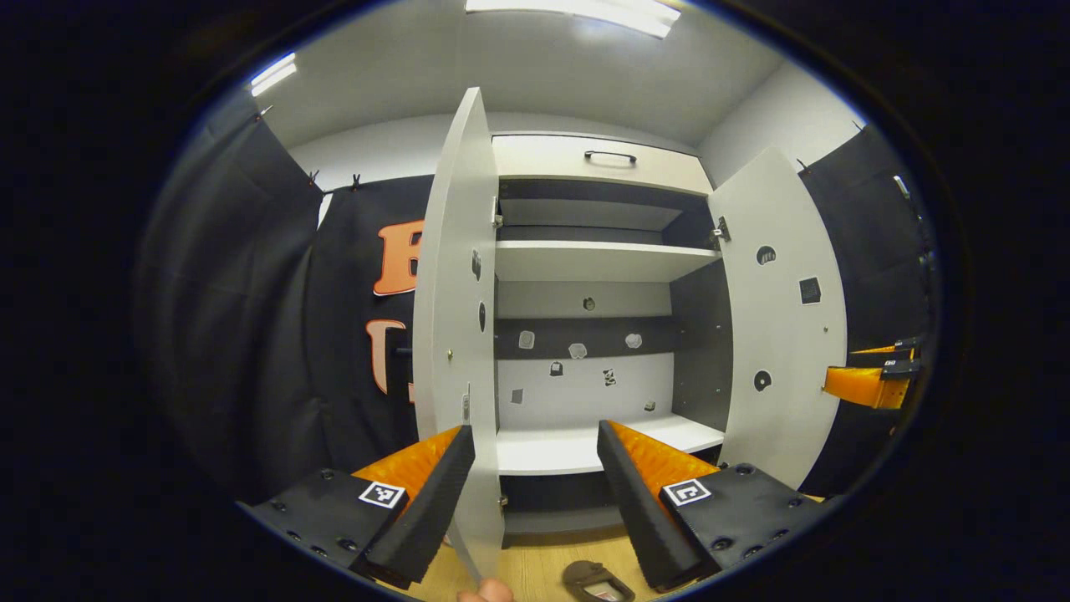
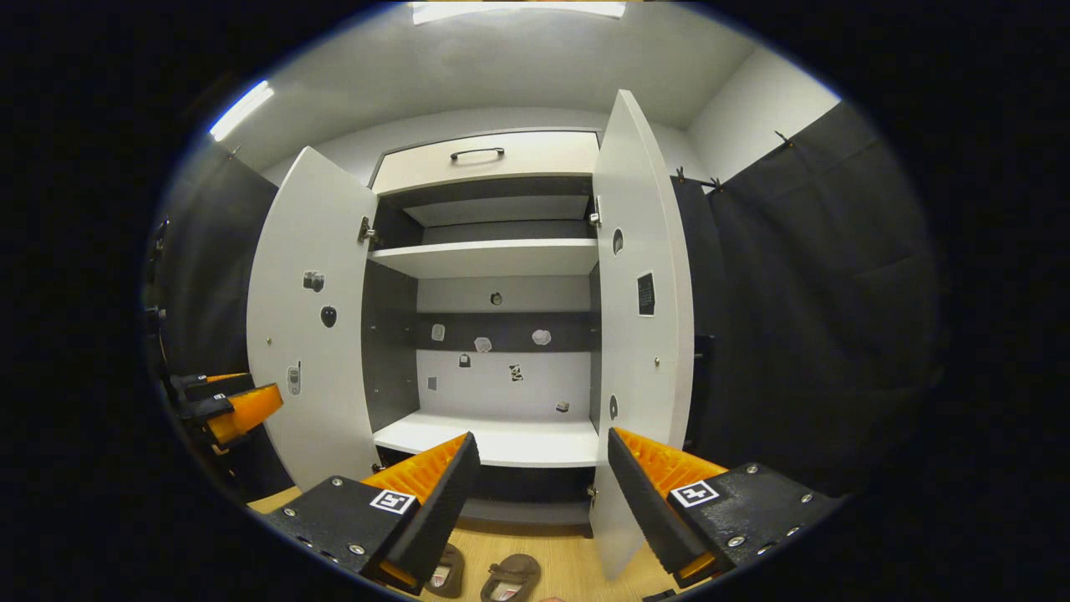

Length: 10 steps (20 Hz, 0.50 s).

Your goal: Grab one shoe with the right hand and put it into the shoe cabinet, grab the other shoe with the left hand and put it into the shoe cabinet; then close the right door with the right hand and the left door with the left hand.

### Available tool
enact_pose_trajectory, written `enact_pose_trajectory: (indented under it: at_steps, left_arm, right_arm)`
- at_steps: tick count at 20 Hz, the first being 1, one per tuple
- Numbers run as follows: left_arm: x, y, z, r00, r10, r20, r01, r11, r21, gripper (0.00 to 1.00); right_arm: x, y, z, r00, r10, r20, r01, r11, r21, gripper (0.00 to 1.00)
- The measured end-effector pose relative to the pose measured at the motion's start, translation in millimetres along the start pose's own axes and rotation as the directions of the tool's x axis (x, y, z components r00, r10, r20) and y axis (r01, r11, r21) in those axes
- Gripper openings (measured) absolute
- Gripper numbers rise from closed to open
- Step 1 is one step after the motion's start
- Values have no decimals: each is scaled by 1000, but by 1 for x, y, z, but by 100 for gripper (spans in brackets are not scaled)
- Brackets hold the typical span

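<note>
The white shoe cabinet (image 1: pixel 598 259) stands with both doors swung wide, its left door (image 1: pixel 456 334) edge-on just ahead of my left gripper (image 1: pixel 531 493), which is open and empty. One brown shoe (image 1: pixel 598 581) lies on the wooden floor below that gripper. In the right gripper view the cabinet (image 2: pixel 493 255) faces me, and two brown shoes (image 2: pixel 510 577) (image 2: pixel 447 573) lie side by side on the floor under my right gripper (image 2: pixel 539 493), open with nothing in it. The lower shelf (image 2: pixel 493 439) is bare. The right door (image 2: pixel 644 318) stands edge-on beside the right gripper.
Black cloth walls flank the cabinet on both sides. A drawer with a dark handle (image 1: pixel 610 156) tops the cabinet, above an upper shelf (image 1: pixel 598 259). The other gripper (image 1: pixel 873 380) shows beyond the right door (image 1: pixel 782 318); the left gripper (image 2: pixel 230 405) shows past the left door (image 2: pixel 313 318).
</note>
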<state>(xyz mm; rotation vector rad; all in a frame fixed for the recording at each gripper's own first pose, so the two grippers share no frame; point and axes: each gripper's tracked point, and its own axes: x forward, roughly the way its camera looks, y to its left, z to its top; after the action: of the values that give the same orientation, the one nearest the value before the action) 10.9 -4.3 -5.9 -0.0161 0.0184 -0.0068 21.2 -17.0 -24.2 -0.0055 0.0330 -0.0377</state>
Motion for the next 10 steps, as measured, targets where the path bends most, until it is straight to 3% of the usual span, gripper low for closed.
enact_pose_trajectory:
  at_steps: [4,10]
  left_arm:
    - [1,-2,0,1000,2,-1,-2,1000,-1,96]
    - [-1,-8,-4,1000,-10,-14,10,1000,-9,96]
  right_arm:
    - [6,-4,-36,998,-16,-56,14,999,-32,95]
    - [18,7,-137,977,2,-212,-13,999,-49,95]
